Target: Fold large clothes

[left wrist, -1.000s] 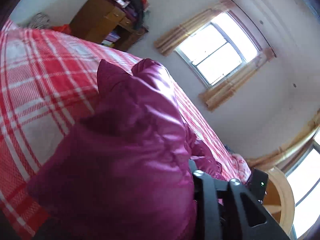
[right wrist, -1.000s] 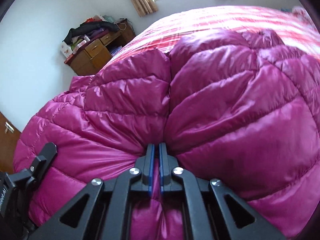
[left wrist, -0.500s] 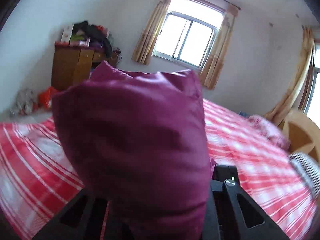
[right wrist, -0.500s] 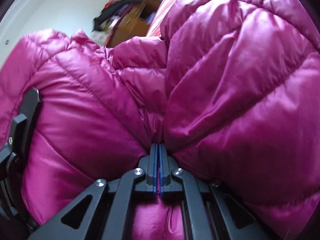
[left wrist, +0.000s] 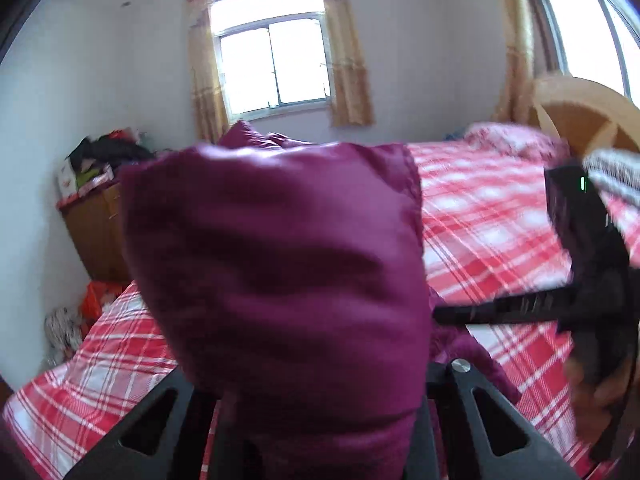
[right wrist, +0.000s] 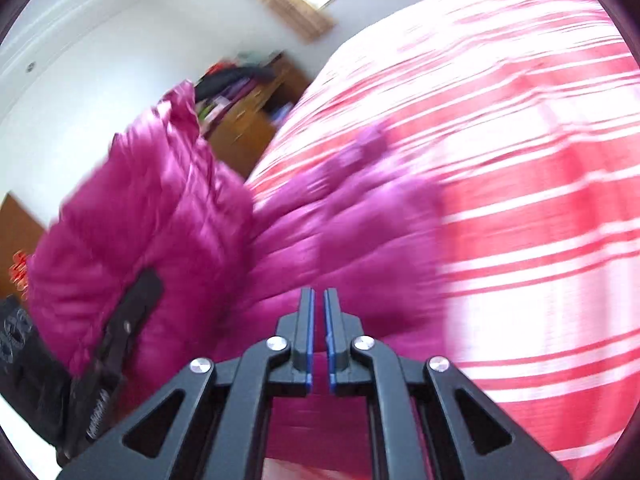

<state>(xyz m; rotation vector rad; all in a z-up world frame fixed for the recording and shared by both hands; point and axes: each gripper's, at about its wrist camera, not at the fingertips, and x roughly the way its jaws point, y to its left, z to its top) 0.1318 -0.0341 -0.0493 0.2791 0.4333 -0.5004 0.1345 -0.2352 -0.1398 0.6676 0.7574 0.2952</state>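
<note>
Red-and-white plaid bed point(left wrist: 500, 216) filling lower frame, curtained window point(left wrist: 272, 68) top centre, cluttered wooden dresser point(left wrist: 96, 232) at left, left gripper point(left wrist: 316, 420) clenched on magenta puffer jacket point(left wrist: 280, 264), right gripper point(right wrist: 317, 312) just parted, nothing between its pads.

From my left fingers point(left wrist: 304, 420) a fold of the jacket point(left wrist: 280, 280) stands up, hiding their tips. The bed point(left wrist: 492, 216) spreads behind and to both sides of it. Beyond the bed, left, a cabinet point(left wrist: 96, 236) stands against the wall; the window point(left wrist: 272, 68) lies straight ahead. Ahead of my right fingers point(right wrist: 316, 340) the jacket lies on the bed, bunching up to their left.
</note>
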